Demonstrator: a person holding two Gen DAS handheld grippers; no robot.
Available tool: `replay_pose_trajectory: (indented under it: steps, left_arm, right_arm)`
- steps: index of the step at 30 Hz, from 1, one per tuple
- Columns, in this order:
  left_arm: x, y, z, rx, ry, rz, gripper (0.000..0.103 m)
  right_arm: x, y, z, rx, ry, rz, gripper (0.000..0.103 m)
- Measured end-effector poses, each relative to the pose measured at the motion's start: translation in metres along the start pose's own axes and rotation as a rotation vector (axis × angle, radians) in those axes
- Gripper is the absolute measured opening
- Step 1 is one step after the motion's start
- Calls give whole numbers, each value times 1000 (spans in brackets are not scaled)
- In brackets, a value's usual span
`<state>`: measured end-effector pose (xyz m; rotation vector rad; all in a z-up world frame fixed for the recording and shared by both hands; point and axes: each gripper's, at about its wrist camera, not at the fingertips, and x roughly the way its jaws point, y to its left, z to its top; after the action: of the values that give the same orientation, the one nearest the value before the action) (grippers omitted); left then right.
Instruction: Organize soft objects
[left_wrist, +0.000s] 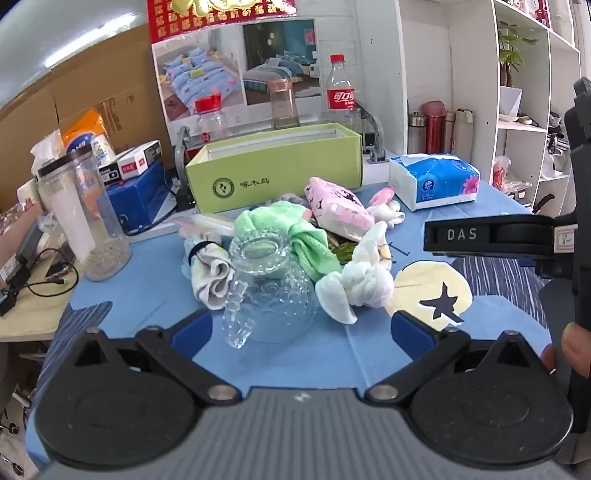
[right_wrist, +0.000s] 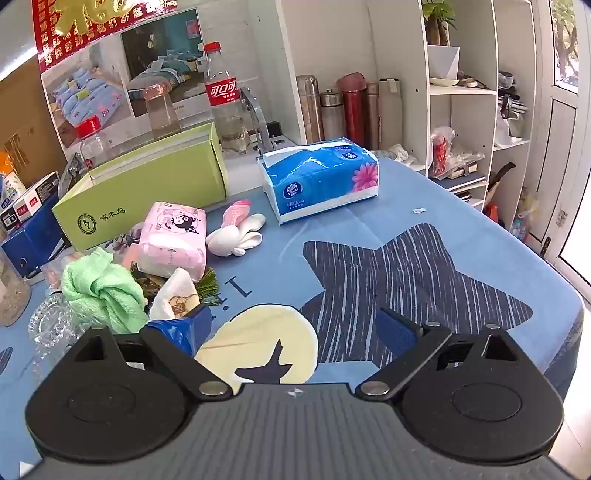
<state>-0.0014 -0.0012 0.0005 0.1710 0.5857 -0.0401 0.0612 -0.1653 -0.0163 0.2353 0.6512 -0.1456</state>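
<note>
We judge the sorting barely begun — the green towel, white cloth and pink tissue pack lie heaped mid-worktop before the empty green box. Both tools — left tool, right tool — gape apart, holding nothing.

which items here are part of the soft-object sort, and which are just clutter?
Job items:
green towel
white cloth
pink tissue pack
pink-and-white socks
light sock with black band
green box, likely the bin

Lying about:
glass jug
blue tissue pack
cola bottle
plastic jar
flasks
</note>
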Motion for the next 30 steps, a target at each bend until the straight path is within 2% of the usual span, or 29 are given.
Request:
replay_pose_trajectory:
  steps: [7, 30]
  left_arm:
    - [0, 2, -1, -16, 13, -26, 103]
    - [2, 4, 0, -32, 26, -25, 103]
  right_arm:
    - [-2, 4, 1, 2, 4, 0, 83]
    - [-3, 6, 2, -16, -2, 1, 83]
